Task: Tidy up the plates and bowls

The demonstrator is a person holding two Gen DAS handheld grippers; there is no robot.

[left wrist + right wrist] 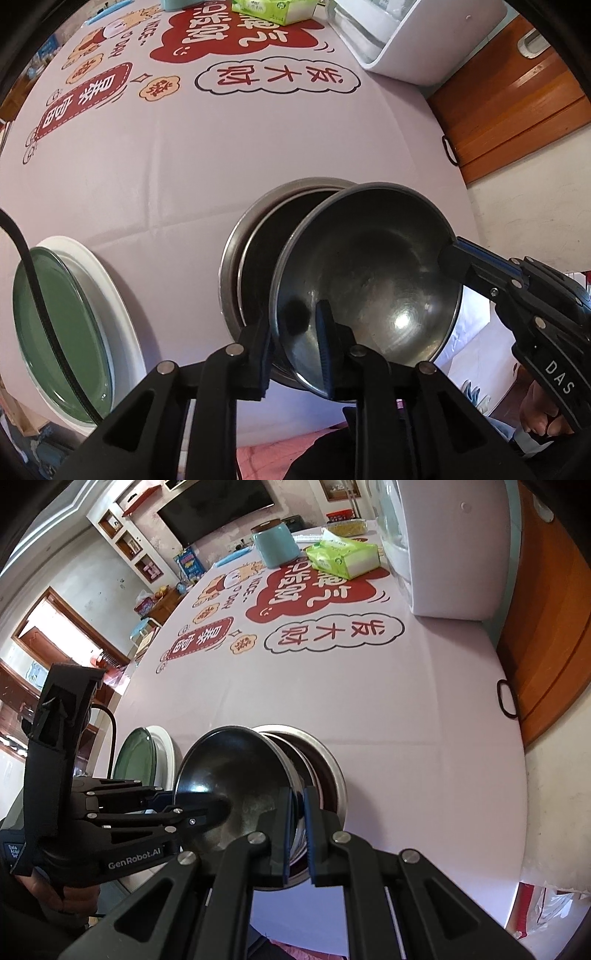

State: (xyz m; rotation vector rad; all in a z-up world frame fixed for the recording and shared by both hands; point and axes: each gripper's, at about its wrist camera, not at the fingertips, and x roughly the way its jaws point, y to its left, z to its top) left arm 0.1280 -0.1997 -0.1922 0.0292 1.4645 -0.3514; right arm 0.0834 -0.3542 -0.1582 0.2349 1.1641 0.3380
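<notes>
Left wrist view, left gripper [295,350]: jaws nearly closed, pinching the near rim of a round stainless steel bowl [369,280], one blue pad inside, one outside.
Left wrist view, right gripper [456,258]: clamped on the bowl's right rim.
Left wrist view, bowl: tilted, empty, its far-left edge over a stack of nested steel bowls [255,236] on the lilac printed tablecloth [221,147]; whether it touches the stack I cannot tell.
Left wrist view, plates: a green glass plate [59,325] lies in a white plate [122,306], left of the bowls.
Right wrist view, right gripper [298,834]: jaws almost together, the thin bowl [236,768] rim between the blue pads.
Right wrist view, left gripper [218,808]: fingers closed on the bowl's left rim.
Right wrist view, far end: teal ceramic jar [275,546], green tissue pack [343,555], white appliance [443,554].
</notes>
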